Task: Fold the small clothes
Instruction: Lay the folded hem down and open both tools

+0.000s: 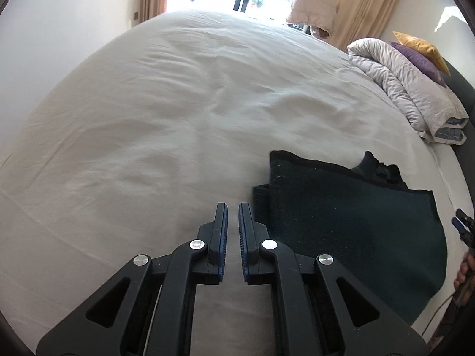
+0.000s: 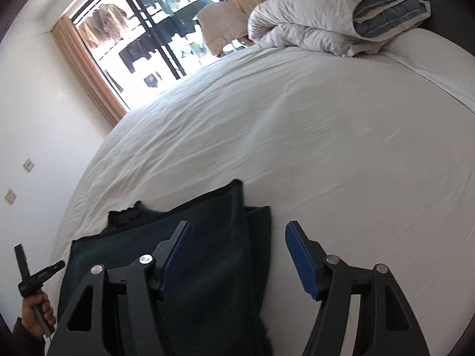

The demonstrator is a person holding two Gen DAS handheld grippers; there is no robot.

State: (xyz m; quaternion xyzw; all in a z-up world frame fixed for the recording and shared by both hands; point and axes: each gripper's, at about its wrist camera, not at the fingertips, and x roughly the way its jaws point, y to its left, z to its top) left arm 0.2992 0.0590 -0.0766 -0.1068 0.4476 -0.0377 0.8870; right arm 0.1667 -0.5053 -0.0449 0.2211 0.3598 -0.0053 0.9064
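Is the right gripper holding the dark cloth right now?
No, the right gripper stands open above the dark cloth, its pads pressing nothing.

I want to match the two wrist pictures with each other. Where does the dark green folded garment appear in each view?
Left wrist view: the dark green garment lies lower right on the white sheet, right of the gripper fingers.
Right wrist view: the garment lies lower left, running under the left finger.
Shared landmark: the folded duvet at the bed's far end.
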